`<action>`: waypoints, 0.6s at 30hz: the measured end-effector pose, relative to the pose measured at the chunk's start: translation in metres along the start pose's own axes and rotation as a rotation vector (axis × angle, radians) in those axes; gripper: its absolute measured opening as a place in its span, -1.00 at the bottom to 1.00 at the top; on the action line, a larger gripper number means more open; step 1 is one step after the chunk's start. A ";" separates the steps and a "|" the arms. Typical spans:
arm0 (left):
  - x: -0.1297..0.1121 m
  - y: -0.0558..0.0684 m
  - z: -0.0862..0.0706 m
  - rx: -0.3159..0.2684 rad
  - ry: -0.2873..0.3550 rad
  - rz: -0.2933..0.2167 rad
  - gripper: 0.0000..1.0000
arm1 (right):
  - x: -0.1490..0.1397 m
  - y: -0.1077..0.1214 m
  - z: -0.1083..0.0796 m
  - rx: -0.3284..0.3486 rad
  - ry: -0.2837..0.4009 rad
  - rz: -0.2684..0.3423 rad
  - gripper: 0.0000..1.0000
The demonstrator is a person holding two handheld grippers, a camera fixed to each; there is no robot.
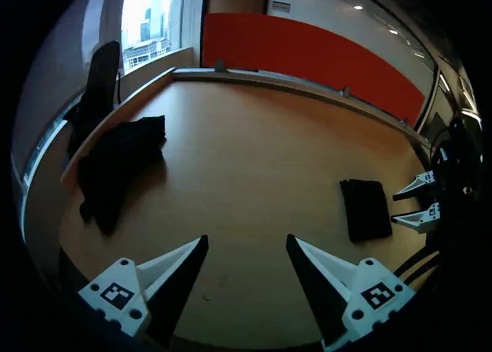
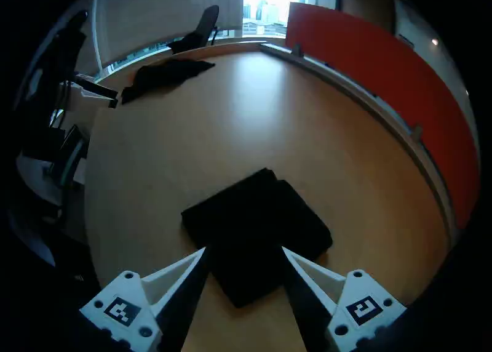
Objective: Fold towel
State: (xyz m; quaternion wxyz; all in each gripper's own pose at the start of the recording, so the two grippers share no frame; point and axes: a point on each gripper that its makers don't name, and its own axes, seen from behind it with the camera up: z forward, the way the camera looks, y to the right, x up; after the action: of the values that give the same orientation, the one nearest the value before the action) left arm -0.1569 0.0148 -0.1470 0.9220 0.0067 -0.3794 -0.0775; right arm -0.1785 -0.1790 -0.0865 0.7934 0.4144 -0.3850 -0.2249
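**A:** Where is the towel?

**B:** The towel (image 2: 258, 235) is black and folded into a thick, flat pad. It lies on the wooden table (image 2: 246, 118), right in front of the right tongs (image 2: 244, 250). In the left gripper view it sits off to the right, and no other cloth touches it.

**A:** And those right tongs, do they hold it?

**B:** No. Their two fingers stand wide apart, with the tips over the near edge of the towel, one on each side of its near corner. The cloth lies flat between them and neither finger pinches it. In the left gripper view the same tongs reach in from the right, with the tips just beside the towel's right edge.

**A:** What about the left tongs?

**B:** The left tongs (image 1: 246, 238) are also spread wide and hold nothing. There is bare wood between and beyond the fingers. They are well apart from the towel, which is to their right.

**A:** Anything else on the table?

**B:** A loose heap of dark cloth (image 1: 123, 161) lies at the far left, by the table's edge. I cannot tell what kind of cloth it is.

**A:** And around the table?

**B:** A dark office chair (image 1: 101, 81) stands behind that heap, near a bright window (image 1: 150, 20). A long red panel (image 1: 307, 56) runs along the table's far side.
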 end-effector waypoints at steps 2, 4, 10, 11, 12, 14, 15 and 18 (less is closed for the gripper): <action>0.001 0.000 0.000 0.000 0.001 0.003 0.88 | -0.005 0.002 -0.002 -0.008 -0.005 0.006 0.52; 0.001 0.001 -0.001 -0.002 0.002 0.004 0.88 | -0.010 0.003 -0.004 -0.013 -0.012 0.011 0.51; 0.001 0.002 -0.002 -0.005 0.003 0.008 0.88 | -0.024 0.005 -0.008 -0.027 -0.026 0.031 0.52; 0.001 0.002 -0.002 -0.006 0.003 0.009 0.89 | -0.026 0.005 -0.008 -0.028 -0.028 0.035 0.52; 0.000 0.002 -0.002 -0.006 0.003 0.010 0.88 | -0.028 0.005 -0.008 -0.029 -0.030 0.037 0.51; 0.000 0.002 -0.002 -0.006 0.002 0.011 0.88 | -0.031 0.005 -0.007 -0.032 -0.035 0.040 0.52; 0.000 0.002 -0.002 -0.007 0.002 0.011 0.88 | -0.034 0.004 -0.007 -0.032 -0.039 0.041 0.52; -0.002 0.002 -0.003 -0.007 0.001 0.010 0.88 | -0.042 0.002 -0.004 -0.034 -0.052 0.046 0.52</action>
State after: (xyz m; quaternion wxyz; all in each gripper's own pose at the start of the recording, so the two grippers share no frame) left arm -0.1558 0.0170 -0.1503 0.9226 0.0018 -0.3786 -0.0743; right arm -0.2005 -0.1471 -0.1043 0.7949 0.3860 -0.4113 -0.2237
